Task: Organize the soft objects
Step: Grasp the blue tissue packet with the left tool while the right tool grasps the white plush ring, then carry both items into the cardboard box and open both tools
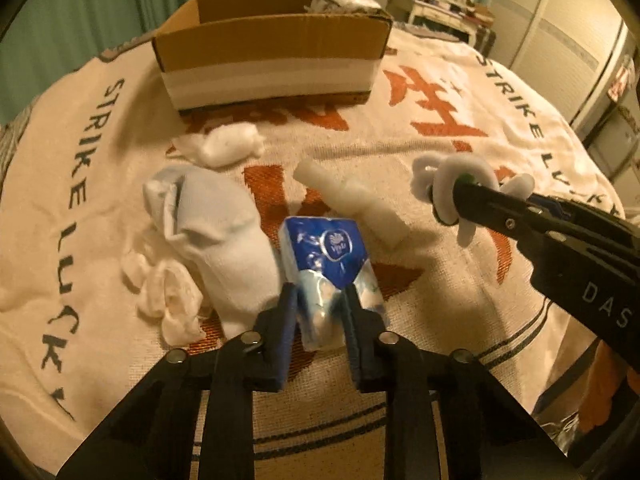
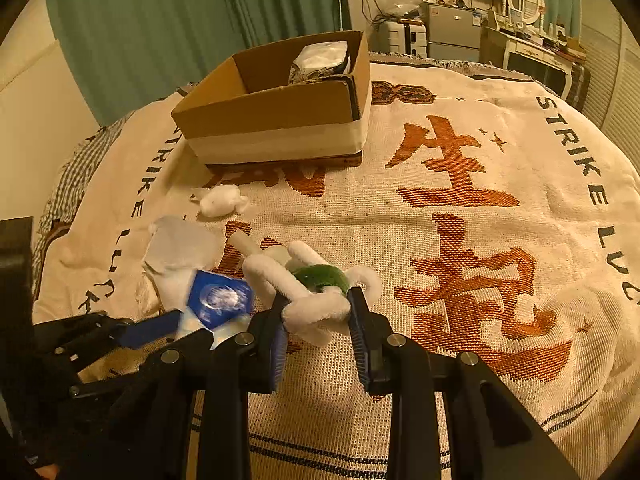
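Tissue pack [image 1: 326, 258], blue and white, crinkles between left jaws.

A: Left wrist view sits low and close over the bed [image 1: 400, 168], facing the cardboard box [image 1: 272, 60].

B: Right wrist view, alongside, faces likewise; both share box and blanket [image 2: 460, 240].

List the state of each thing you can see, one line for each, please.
Left gripper: shut on the tissue pack.
Right gripper: shut on the plush toy.
Tissue pack: held, crumpled at the near end.
Plush toy: held between the jaws.
Box: open, one white bundle inside.
Sock: lying on the blanket.
Cotton wad: loose on the blanket.
White tube: lying flat.
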`<action>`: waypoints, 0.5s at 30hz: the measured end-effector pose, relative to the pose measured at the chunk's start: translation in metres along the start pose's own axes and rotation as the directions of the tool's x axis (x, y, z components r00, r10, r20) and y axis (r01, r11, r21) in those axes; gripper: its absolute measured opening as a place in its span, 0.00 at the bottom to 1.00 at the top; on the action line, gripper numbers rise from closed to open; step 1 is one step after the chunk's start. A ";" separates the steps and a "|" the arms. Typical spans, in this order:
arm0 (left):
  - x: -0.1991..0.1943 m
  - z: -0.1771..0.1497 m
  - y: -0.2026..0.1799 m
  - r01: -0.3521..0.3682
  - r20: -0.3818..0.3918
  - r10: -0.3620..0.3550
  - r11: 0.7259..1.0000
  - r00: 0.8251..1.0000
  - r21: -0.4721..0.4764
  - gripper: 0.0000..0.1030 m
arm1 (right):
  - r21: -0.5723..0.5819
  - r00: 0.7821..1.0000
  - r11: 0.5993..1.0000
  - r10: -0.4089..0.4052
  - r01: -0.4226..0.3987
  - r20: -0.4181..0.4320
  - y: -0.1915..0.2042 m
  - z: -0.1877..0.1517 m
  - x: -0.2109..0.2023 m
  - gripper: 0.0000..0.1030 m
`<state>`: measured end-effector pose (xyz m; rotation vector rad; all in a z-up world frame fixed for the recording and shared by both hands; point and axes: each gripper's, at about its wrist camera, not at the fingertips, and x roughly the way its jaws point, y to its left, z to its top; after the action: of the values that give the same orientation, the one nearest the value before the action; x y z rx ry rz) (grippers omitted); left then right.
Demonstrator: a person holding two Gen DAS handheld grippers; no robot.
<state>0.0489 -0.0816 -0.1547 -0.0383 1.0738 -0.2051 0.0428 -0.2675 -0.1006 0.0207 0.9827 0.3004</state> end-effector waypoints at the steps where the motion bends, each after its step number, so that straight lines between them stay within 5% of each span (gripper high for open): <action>1: -0.001 0.000 -0.001 0.006 0.002 -0.006 1.000 1.000 0.003 0.16 | -0.003 1.000 1.000 0.002 -0.002 -0.001 0.000 0.001 0.000 0.27; 15: -0.082 0.029 -0.011 -0.017 0.208 -0.007 0.993 0.978 0.113 0.13 | -0.029 0.995 1.000 -0.004 0.007 0.103 0.013 0.020 -0.055 0.27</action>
<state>0.0350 -0.0795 -0.0684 0.0455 0.8514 -0.2523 0.0279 -0.2665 -0.0425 0.0066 0.8754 0.3061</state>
